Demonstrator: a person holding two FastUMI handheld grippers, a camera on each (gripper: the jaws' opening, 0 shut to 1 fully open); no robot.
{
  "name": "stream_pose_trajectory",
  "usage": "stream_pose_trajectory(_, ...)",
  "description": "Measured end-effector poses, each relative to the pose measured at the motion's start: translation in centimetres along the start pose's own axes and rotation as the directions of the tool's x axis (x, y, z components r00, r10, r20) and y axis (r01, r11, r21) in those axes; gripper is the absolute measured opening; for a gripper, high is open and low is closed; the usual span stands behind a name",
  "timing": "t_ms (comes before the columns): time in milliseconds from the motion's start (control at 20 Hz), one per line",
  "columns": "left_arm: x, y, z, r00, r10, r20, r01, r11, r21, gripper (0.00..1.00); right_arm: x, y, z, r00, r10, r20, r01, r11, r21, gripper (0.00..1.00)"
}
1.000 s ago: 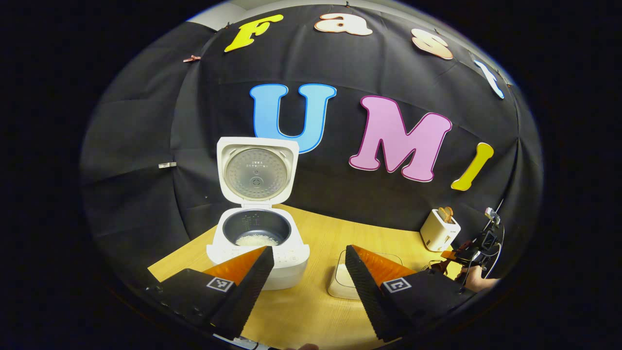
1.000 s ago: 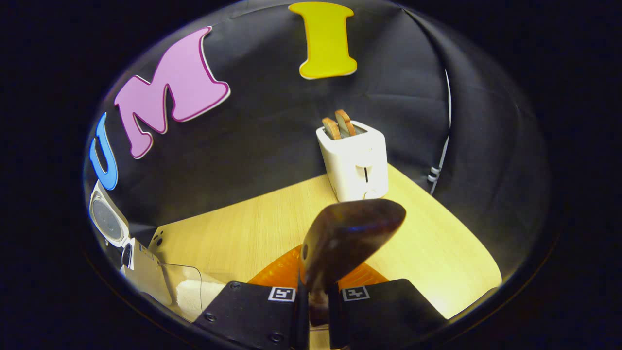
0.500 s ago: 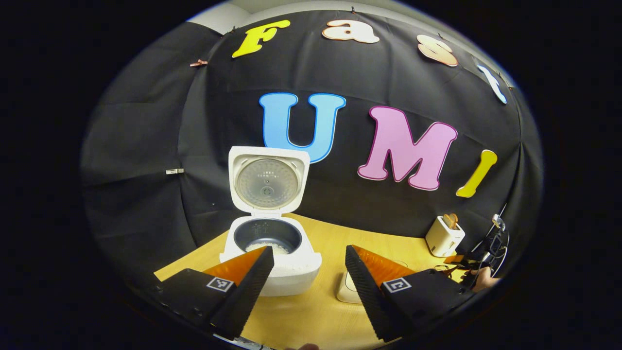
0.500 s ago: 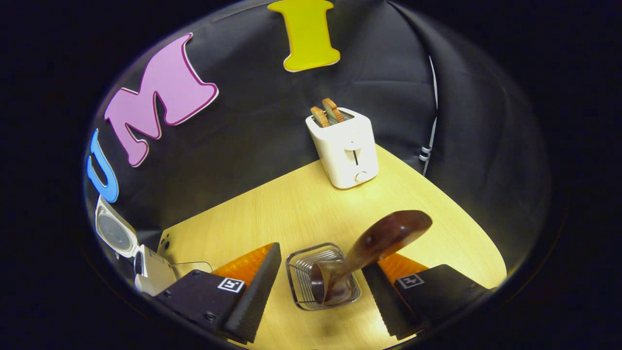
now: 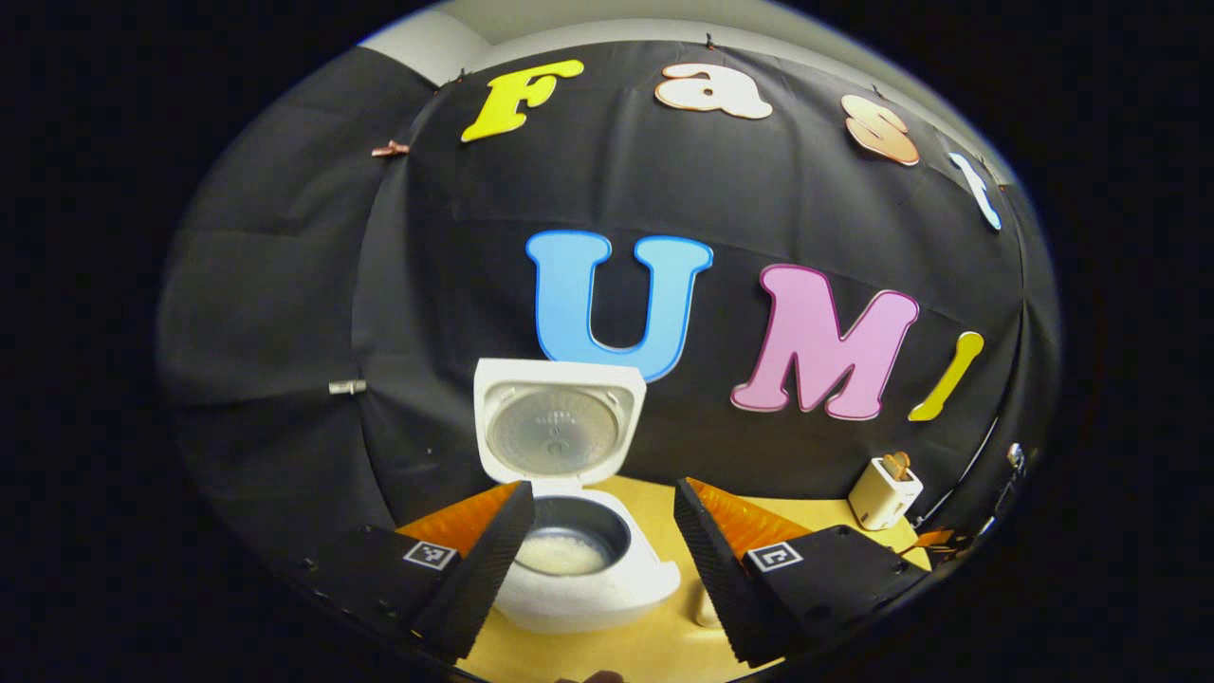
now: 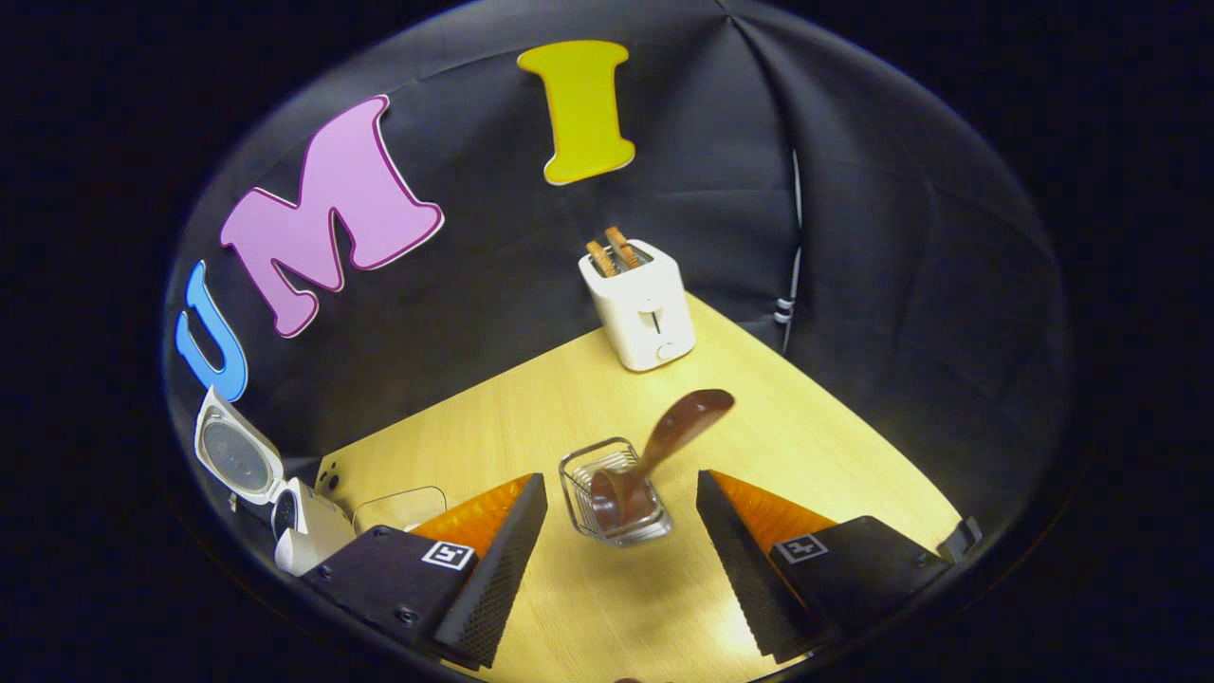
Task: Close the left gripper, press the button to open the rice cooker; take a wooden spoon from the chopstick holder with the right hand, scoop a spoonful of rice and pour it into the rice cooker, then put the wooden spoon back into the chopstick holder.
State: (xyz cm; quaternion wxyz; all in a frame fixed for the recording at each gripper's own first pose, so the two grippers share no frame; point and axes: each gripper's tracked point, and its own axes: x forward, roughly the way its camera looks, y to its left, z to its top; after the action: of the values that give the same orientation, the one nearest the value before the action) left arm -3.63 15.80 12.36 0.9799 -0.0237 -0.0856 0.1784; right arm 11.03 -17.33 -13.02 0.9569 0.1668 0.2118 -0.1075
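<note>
Right tongs: we see them spread wide and empty above the tabletop, with the holder sitting between the two fingers but farther off, touching neither.
Left tongs: spread as well, holding nothing, hovering in front of the rice cooker.
Wooden spoon: it stands in the wire chopstick holder, bowl end down, handle leaning up and to the right past the rim.
Rice cooker: lid upright and open, pale rice lying in the dark pot.
Task stage: we judge the last step done, the spoon being back in its holder and free of our grip.
Risk, spoon: it leans hard on one side of the rim, so we think a brush from a finger as we draw away could tip it out.
Risk, holder: it looks light and open-wired; we suspect a knock would slide or topple it across the tabletop.
Risk, lid: our left tongs are near the cooker's front, and a careless nudge might jog the pot or swing the lid down.
Toaster: well apart at the back by the wall, so we expect no trouble there.
</note>
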Motion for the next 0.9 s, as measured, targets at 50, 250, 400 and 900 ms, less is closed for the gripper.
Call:
stream_pose_trajectory(50,1.1,1.0,1.5,1.0,0.001,0.017,-0.001,1.0,0.018,0.95,-1.1,-0.8,-0.2,1.0,-0.027,0.01,0.027,1.0,0.0,0.98)
stream_pose_trajectory(250,5.9,4.4,5.9,0.999,0.017,0.041,-0.019,0.998,0.059,0.95,-5.7,-2.5,-2.7,0.994,-0.106,0.034,0.103,0.992,0.067,0.98)
stream_pose_trajectory(400,9.7,5.8,7.9,0.999,0.01,0.031,-0.011,0.998,0.06,0.95,-8.6,-4.0,-7.6,0.986,-0.167,0.002,0.166,0.985,0.037,0.98)
stream_pose_trajectory(900,23.4,8.1,9.3,0.996,-0.057,-0.074,0.059,0.998,0.024,0.95,-15.3,-4.1,-15.3,0.954,-0.299,-0.015,0.299,0.954,0.033,0.99)
